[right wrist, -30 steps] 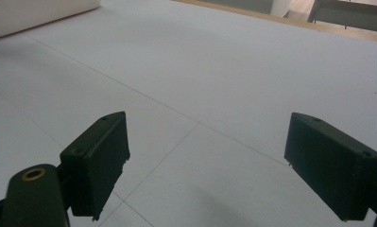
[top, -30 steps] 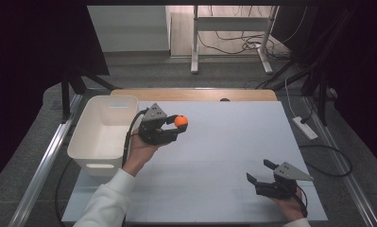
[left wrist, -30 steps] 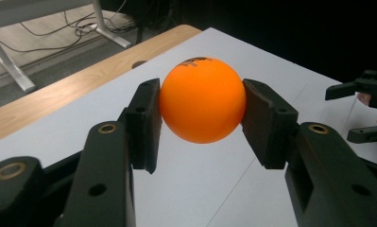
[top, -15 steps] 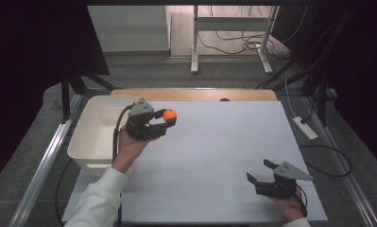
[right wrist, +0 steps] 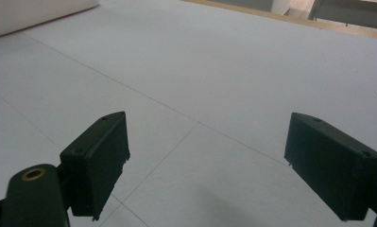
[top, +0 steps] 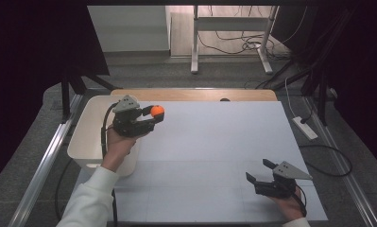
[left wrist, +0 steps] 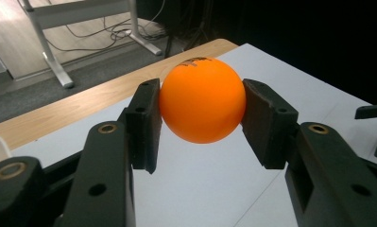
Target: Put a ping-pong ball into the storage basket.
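Note:
An orange ball (top: 157,110) is pinched between the two black jaws of my left gripper (top: 153,115), held above the table at the right rim of a white bin (top: 83,144). In the left gripper view both pads press the sides of the ball (left wrist: 202,99), which carries a small dark print on top. My right gripper (top: 258,170) rests low near the table's front right with its jaws wide apart. Nothing lies between them in the right gripper view (right wrist: 205,142), just the white table surface (right wrist: 214,71).
The white bin stands at the table's left edge; its inside shows nothing I can make out. A wooden strip (top: 195,94) runs along the far edge. A power strip (top: 305,127) and cables lie on the floor to the right. Metal rails (top: 39,170) flank the table.
My left gripper has carried the orange ball left and away from me, rising slightly, from over the table to the bin's right rim. The right gripper has stayed in place.

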Demonstrator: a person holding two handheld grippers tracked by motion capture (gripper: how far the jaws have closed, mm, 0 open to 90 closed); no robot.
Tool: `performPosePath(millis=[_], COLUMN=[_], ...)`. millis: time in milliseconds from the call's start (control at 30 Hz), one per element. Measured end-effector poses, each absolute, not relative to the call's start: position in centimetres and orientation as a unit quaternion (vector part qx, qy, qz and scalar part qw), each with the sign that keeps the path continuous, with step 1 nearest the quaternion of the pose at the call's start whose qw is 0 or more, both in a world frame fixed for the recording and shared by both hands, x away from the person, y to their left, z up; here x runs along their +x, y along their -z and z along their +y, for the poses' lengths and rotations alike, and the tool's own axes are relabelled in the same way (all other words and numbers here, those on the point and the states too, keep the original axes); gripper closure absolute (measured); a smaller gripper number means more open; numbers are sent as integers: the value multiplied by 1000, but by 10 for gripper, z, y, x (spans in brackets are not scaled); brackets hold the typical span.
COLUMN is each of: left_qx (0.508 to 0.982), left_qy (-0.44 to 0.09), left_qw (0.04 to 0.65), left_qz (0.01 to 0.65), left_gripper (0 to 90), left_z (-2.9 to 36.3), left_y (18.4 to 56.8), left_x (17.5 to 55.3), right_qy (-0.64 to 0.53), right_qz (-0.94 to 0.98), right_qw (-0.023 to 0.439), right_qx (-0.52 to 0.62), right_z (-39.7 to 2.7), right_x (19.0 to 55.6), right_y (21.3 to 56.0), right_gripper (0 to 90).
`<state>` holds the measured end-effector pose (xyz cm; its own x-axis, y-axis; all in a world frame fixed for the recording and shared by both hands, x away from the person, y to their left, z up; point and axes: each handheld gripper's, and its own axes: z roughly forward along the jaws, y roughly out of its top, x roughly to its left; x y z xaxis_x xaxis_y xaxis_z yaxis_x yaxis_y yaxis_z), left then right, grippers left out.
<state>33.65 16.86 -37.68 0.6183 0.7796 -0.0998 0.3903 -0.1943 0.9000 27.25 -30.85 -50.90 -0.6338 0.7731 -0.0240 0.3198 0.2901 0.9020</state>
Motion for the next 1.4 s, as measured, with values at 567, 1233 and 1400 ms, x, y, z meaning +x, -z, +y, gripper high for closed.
performPosePath(millis=[567, 1233, 1400], left_qx=[730, 707, 703], left_qy=[-215, -224, -226], left_qw=[485, 466, 463], left_qz=[432, 482, 490], left_gripper=[509, 508, 508], left_z=[197, 233, 239], left_y=[380, 390, 390], left_x=[342, 354, 356], right_qy=[-478, -476, -476], right_qz=[767, 767, 766], right_qw=[238, 239, 239], right_qx=[356, 358, 359], right_z=[-308, -309, -309], right_x=[272, 272, 272], right_y=[509, 509, 509], right_gripper=[147, 147, 147])
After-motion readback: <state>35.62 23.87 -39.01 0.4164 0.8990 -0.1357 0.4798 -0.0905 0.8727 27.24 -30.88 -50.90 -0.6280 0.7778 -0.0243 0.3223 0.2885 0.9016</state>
